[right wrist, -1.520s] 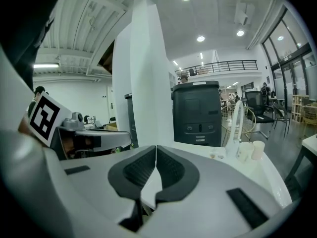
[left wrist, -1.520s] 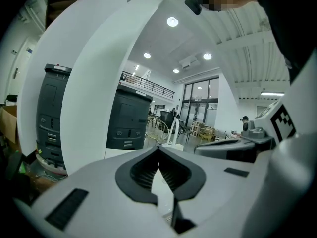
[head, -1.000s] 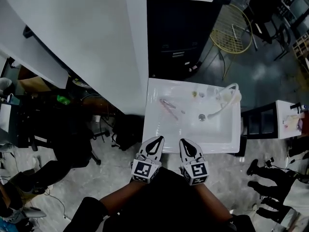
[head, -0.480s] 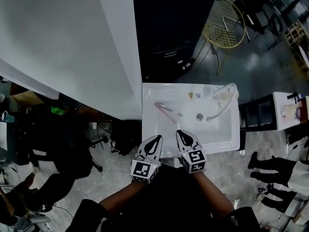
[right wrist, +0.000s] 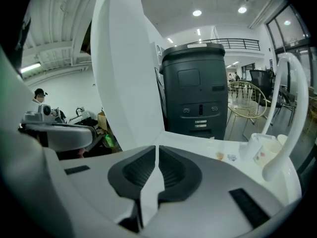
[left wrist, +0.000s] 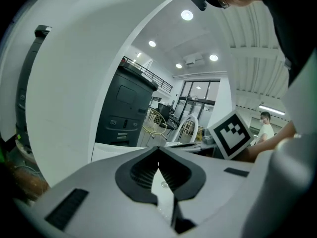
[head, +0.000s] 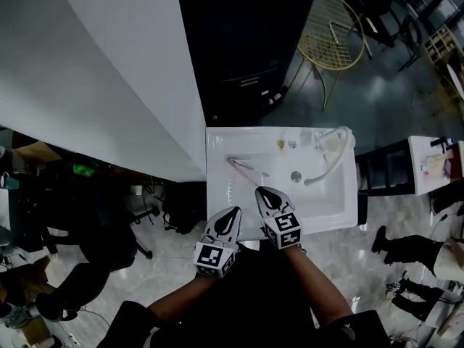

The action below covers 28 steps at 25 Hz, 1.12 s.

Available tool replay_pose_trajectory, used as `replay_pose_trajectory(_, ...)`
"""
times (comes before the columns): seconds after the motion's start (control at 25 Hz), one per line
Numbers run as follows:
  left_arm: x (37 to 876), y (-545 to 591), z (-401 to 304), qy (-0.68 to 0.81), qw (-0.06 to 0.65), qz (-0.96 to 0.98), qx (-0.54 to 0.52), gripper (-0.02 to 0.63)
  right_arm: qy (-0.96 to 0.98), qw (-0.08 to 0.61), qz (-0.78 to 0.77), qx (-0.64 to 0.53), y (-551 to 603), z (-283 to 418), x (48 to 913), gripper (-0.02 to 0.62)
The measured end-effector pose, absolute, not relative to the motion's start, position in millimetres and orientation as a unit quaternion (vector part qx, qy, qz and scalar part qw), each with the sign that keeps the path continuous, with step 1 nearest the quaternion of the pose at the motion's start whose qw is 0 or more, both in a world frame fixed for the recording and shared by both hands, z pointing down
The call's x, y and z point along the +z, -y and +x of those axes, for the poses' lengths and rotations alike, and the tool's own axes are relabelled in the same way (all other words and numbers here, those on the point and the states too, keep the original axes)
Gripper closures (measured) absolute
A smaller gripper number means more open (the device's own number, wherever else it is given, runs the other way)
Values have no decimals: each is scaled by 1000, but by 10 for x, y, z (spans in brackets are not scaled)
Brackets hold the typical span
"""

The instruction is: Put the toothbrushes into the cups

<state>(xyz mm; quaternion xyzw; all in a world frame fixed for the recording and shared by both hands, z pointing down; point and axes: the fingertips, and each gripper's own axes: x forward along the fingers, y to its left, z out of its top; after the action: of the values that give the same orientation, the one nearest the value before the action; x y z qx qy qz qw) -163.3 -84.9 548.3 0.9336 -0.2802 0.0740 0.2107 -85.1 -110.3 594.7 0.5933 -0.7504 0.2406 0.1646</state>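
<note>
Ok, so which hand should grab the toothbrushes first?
Probably the right. The right gripper reaches out over the sink, and its tip is nearer the toothbrushes lying in the basin. The left gripper hangs back at the front rim. Both are shut and empty.

The toothbrushes (head: 243, 167) near the sink's (head: 331, 209) left rim are too small to count. The cups (head: 286, 144) at its far edge are mere specks. The right gripper (head: 260, 190) hides part of its near side.
</note>
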Motion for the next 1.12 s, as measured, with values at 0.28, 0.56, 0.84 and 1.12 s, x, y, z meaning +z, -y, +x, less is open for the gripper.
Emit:
replay_pose_trajectory(0.28,5466,976,-1582,310,191,927,92,594,777,216,539,244,1387,-783,6429,575)
replay_pose_trajectory(0.56,5555,1229,-1297,335,185,919,96,594,781,242,511,264,1684,-689,7065,574)
replay_pose_trajectory(0.84,5818,1329,-1118,341,167,915,135,594,762,252,509,311,1847,-542,7490,538)
replay_pose_trajectory(1.12,5972,1361,-1140,362,192,902,138,594,772,298,473,304,1943,-654,7748,506)
